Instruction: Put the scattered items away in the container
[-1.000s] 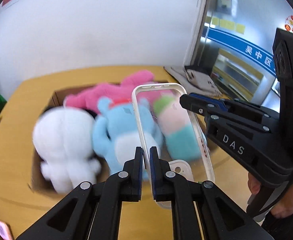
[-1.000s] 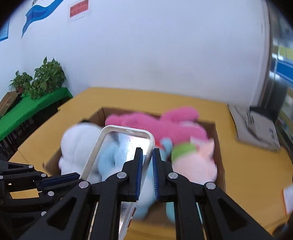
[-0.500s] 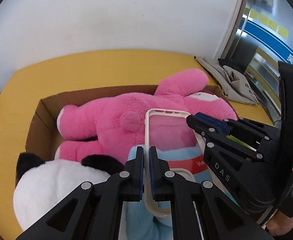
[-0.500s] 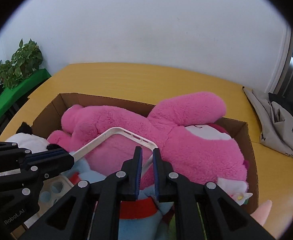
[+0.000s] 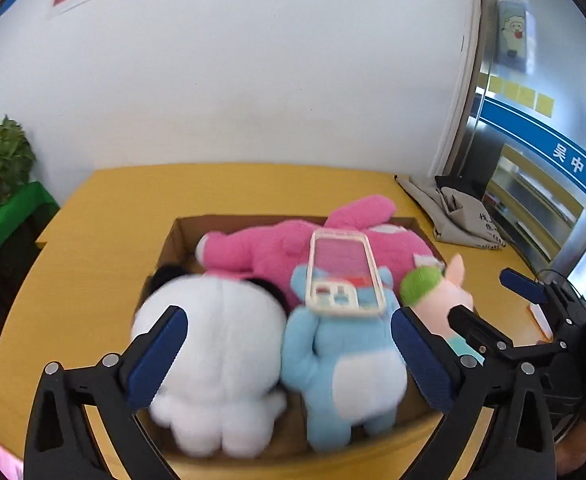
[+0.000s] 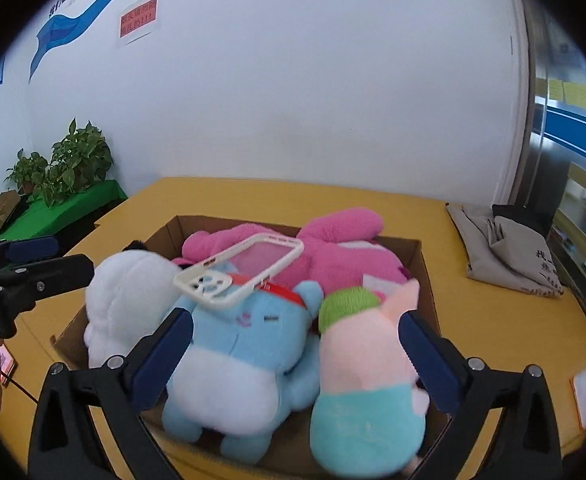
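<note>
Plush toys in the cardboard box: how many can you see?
4. Pink toy along the back, white toy front left, blue toy front middle, peach-and-teal toy front right. Others may lie hidden underneath.

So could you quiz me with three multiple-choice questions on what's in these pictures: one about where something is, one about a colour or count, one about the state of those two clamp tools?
1. Where does the clear phone case lie?
A. On the bare table
B. On top of the plush toys in the cardboard box
C. Between the fingers of a clamp

2. What colour is the plush toy right under the case?
A. Light blue
B. Yellow
C. Black

3. How do the jaws of the left gripper and the right gripper stand?
A. Both shut
B. One open, one shut
C. Both open, holding nothing

Answers: 1 B, the case rests across the blue and pink toys; 2 A, its head and limbs are light blue; 3 C, both pairs of blue pads stand wide apart, having just opened.
</note>
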{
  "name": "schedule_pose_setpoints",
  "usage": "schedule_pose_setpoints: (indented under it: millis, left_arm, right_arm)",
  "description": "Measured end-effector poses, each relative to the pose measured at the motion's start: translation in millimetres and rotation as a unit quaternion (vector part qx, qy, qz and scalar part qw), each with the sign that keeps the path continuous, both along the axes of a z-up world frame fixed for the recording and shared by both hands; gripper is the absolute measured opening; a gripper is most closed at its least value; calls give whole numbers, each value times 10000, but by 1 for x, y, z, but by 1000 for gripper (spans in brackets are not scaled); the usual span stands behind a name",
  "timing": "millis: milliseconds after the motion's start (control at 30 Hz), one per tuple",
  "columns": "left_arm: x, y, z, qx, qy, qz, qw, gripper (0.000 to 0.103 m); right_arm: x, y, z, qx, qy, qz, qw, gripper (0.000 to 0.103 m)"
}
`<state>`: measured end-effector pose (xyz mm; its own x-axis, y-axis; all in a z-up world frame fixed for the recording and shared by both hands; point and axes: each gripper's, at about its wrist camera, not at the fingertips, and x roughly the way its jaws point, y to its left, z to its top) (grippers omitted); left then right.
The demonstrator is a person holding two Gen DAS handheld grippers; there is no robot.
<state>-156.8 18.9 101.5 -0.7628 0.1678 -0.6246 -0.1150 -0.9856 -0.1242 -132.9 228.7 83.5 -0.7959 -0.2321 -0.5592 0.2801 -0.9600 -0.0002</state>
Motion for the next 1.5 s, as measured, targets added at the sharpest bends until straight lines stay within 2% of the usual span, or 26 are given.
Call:
schedule_pose_setpoints:
  millis: [167, 300, 500, 800, 1500]
  left_arm:
    - [69, 16, -26, -234, -173, -50, 9996, 103]
    - [103, 28, -41, -243, -252, -109, 9993, 103]
    - [137, 36, -50, -187, -289, -110, 9993, 103]
    - [158, 32, -54, -75, -264, 38, 9996, 103]
    - [158, 41, -67, -65, -344, -28, 9994, 103]
  right_arm:
    - [69, 15, -18, 229, -212, -205, 9993, 103]
    - [110, 21, -35, 387, -403, -227, 9982, 103]
    - [145, 29, -37, 395, -353, -288, 9982, 103]
    - [161, 31, -36, 396, -300, -314, 9983, 103]
    - [161, 35, -45, 376, -369, -372, 9979, 103]
